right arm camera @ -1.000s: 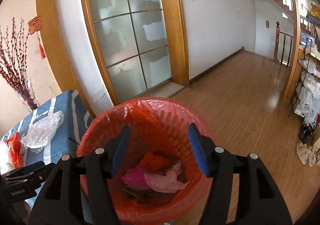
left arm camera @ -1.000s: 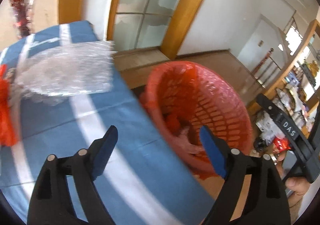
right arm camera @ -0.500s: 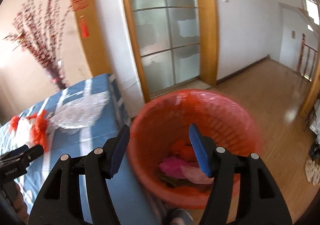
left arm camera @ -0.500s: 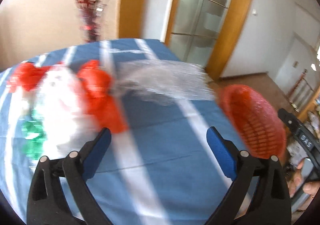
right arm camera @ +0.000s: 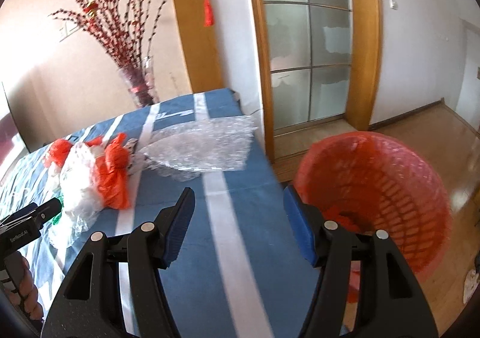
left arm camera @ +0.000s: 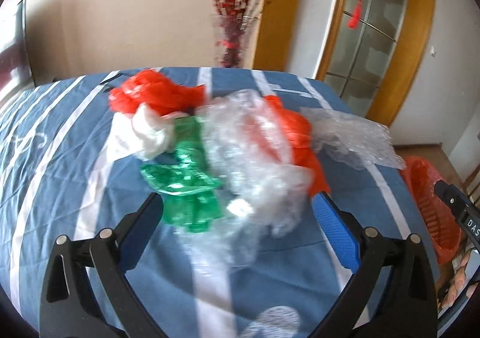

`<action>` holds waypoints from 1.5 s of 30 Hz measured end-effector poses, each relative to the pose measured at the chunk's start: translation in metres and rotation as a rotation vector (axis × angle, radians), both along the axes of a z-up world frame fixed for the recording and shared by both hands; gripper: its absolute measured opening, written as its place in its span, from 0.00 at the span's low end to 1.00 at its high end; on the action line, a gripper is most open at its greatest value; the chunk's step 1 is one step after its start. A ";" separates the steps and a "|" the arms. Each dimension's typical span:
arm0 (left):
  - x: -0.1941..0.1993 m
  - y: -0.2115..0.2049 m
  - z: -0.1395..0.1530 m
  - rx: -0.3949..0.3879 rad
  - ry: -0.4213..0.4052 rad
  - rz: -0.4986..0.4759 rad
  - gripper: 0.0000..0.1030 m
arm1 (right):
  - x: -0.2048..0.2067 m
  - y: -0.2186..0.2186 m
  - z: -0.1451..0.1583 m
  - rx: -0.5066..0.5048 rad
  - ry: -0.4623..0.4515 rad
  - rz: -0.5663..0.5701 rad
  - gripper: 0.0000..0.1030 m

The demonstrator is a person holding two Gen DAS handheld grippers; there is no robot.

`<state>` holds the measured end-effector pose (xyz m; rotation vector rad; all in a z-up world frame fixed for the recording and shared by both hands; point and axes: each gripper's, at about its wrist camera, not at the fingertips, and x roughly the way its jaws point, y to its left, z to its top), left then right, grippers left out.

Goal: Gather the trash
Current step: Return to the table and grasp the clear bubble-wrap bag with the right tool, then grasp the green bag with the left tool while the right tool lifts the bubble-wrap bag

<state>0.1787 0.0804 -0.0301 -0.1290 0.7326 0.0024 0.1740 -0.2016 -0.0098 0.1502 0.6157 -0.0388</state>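
A heap of trash lies on the blue striped tablecloth (left arm camera: 60, 158): red plastic bags (left arm camera: 150, 95), a white bag (left arm camera: 150, 131), crumpled green plastic (left arm camera: 186, 176) and clear wrap (left arm camera: 255, 158). My left gripper (left arm camera: 238, 203) hangs just before the heap. Its jaws are opening wide; the green plastic and clear wrap reach between the tips, untouched by the pads. A separate bubble wrap sheet (right arm camera: 204, 146) lies near the table's edge. My right gripper (right arm camera: 237, 192) stands open over bare cloth, holding nothing. The orange basket (right arm camera: 390, 188) stands on the floor to its right, with trash inside.
A glass vase of red branches (right arm camera: 141, 86) stands behind the table's far side. A frosted glass door (right arm camera: 306, 52) in a wooden frame is beyond the table's end. Wooden floor (right arm camera: 435, 134) stretches right of the basket (left arm camera: 426, 188).
Both views have swung left from the basket toward the table. The trash heap now fills the left wrist view, and the left jaws stand wider. The right gripper now hangs over the cloth.
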 end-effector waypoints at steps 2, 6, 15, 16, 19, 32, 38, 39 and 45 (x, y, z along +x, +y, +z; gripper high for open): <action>-0.001 0.011 -0.001 -0.007 -0.002 0.019 0.95 | 0.005 0.006 -0.002 0.011 0.005 0.017 0.60; -0.003 0.026 -0.001 -0.007 -0.013 0.038 0.95 | 0.008 0.024 -0.005 0.030 0.013 0.063 0.58; -0.010 0.063 -0.003 0.031 -0.026 0.127 0.95 | 0.020 0.093 -0.013 0.059 0.040 0.240 0.56; -0.010 0.068 -0.003 0.032 -0.024 0.139 0.95 | 0.021 0.101 -0.012 0.065 0.039 0.259 0.56; -0.010 0.083 -0.005 0.037 -0.018 0.178 0.95 | 0.030 0.128 -0.013 0.082 0.045 0.317 0.56; -0.001 0.113 -0.012 0.037 0.018 0.236 0.95 | 0.062 0.188 -0.035 0.080 0.142 0.420 0.35; 0.003 0.108 -0.014 0.016 0.025 0.205 0.88 | 0.052 0.181 -0.037 0.092 0.145 0.447 0.08; 0.004 0.106 -0.014 0.013 0.026 0.198 0.87 | 0.049 0.177 -0.034 0.098 0.136 0.445 0.07; 0.015 0.086 -0.015 -0.002 0.048 0.133 0.78 | 0.025 0.143 -0.002 0.108 0.042 0.403 0.07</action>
